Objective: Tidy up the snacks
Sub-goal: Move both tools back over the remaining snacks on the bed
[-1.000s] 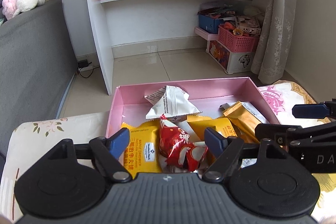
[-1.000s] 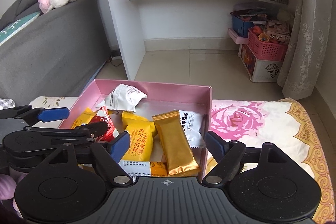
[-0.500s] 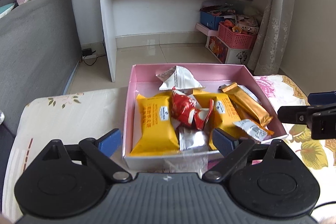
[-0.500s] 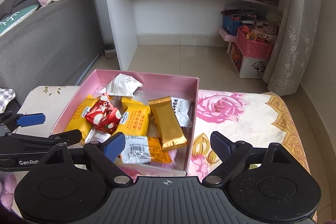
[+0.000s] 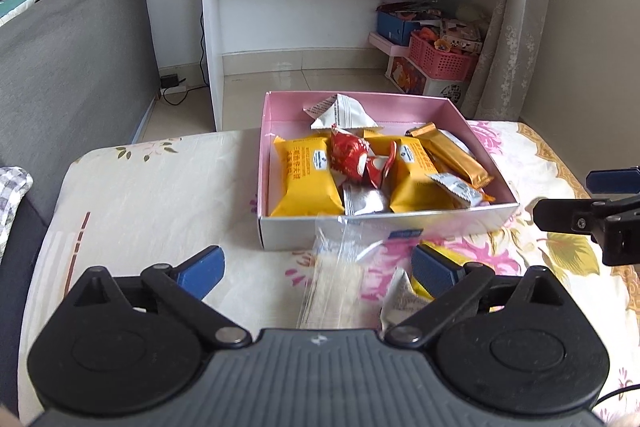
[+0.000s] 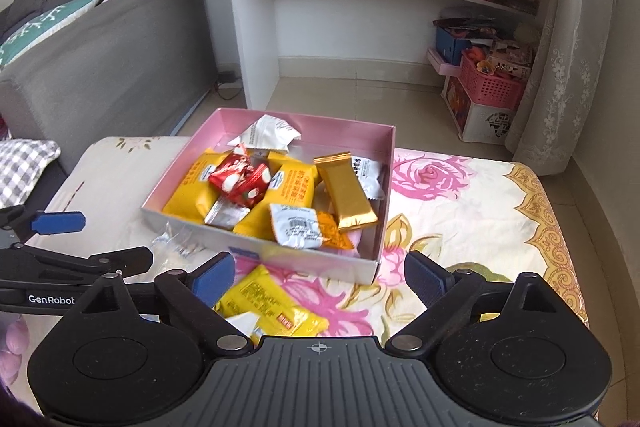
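A pink box (image 5: 265, 147) on the floral cloth holds several snack packs: yellow ones (image 5: 304, 179), a red one (image 5: 352, 159), a white one (image 5: 340, 113) and a gold bar (image 5: 452, 157). In front of it lie a clear plastic bag (image 5: 340, 267), a silvery pack (image 5: 400, 303) and a yellow pack (image 6: 272, 307). My left gripper (image 5: 318, 267) hovers over the bag, its jaws opening, the pads touching nothing. My right gripper (image 6: 320, 275) hangs over the yellow pack beside the box's (image 6: 340, 135) near right corner, jaws also opening and empty.
The cloth-covered table (image 5: 152, 211) ends a short way beyond the box. A grey sofa (image 5: 72, 75) stands to the left, with a white shelf unit (image 5: 304, 27) behind. Pink baskets (image 5: 444, 57) and a curtain (image 5: 516, 27) are at the right. A checked cloth (image 6: 24, 171) lies at the left edge.
Both grippers have drawn back from over the box and spread their jaws wider. The loose packs and the clear bag in front of the box have come into view.
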### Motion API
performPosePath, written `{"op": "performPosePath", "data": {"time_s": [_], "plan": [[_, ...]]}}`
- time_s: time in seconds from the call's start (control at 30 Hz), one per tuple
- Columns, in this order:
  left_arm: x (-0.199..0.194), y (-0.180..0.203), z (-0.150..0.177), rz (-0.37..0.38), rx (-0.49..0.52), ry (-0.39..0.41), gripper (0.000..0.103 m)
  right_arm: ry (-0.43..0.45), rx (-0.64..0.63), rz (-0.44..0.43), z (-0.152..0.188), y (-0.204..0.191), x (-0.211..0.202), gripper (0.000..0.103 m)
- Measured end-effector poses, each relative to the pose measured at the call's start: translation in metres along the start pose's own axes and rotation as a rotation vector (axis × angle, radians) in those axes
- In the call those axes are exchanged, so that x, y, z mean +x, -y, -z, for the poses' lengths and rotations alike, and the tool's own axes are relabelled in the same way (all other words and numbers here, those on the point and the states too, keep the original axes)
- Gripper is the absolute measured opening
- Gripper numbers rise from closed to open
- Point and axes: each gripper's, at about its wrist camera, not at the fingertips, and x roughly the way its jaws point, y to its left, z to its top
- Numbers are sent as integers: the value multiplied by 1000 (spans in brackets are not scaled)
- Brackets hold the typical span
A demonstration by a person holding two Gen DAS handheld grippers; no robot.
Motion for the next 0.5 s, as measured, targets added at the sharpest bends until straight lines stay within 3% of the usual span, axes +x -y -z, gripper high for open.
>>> {"op": "performPosePath", "data": {"time_s": [0.5], "plan": [[-18,3,48,16,38,-45,103,-7,28,-36,54,-9,-6,98]]}}
